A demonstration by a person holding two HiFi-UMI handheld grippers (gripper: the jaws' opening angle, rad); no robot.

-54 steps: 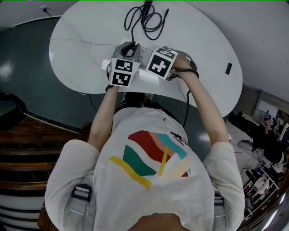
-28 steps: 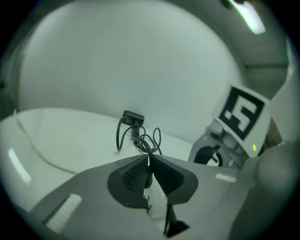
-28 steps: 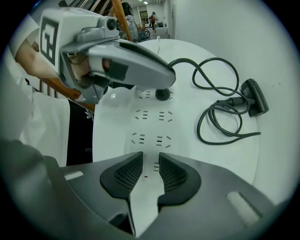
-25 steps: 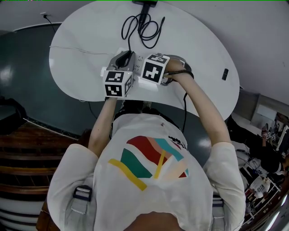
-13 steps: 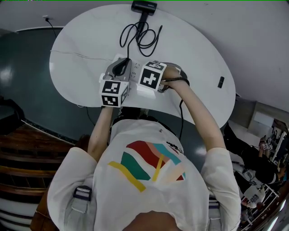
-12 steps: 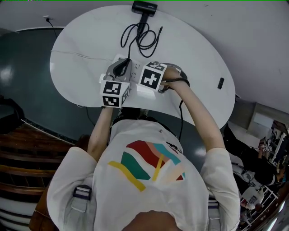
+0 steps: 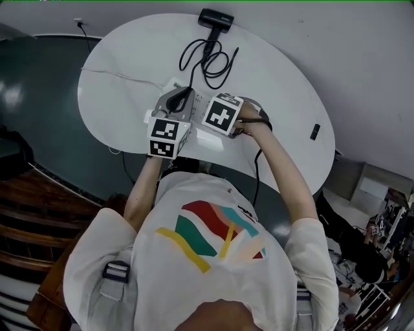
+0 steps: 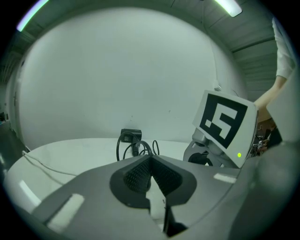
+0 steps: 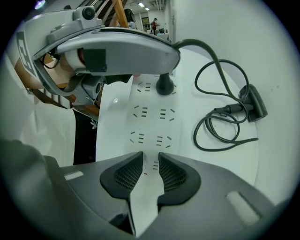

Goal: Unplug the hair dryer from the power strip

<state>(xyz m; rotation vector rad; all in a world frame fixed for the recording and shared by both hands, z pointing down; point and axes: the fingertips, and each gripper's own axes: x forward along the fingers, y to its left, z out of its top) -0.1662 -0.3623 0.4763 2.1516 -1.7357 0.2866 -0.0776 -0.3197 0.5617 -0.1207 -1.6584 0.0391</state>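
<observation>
The black hair dryer (image 7: 217,18) lies at the far edge of the white oval table (image 7: 284,97), its cord (image 7: 213,61) coiled in front of it. The white power strip (image 9: 117,126) lies near the table's front edge. My left gripper (image 8: 151,161) is shut just above the strip, and the dryer's black plug (image 9: 164,85) hangs under its tip with the cord running out from there. Whether the plug's pins have left the socket is hidden. My right gripper (image 9: 150,161) points straight down at the strip's top face, open, with only the strip's surface showing between its pads.
A thin white cable (image 7: 116,74) trails over the table's left side. A small dark object (image 7: 315,132) lies near the right edge. Dark floor and wooden steps (image 7: 26,213) are on the left. Several more sockets (image 9: 161,113) show on the strip.
My left gripper has risen a little above the power strip. The right gripper has stayed in place on the strip. The head camera has shifted slightly.
</observation>
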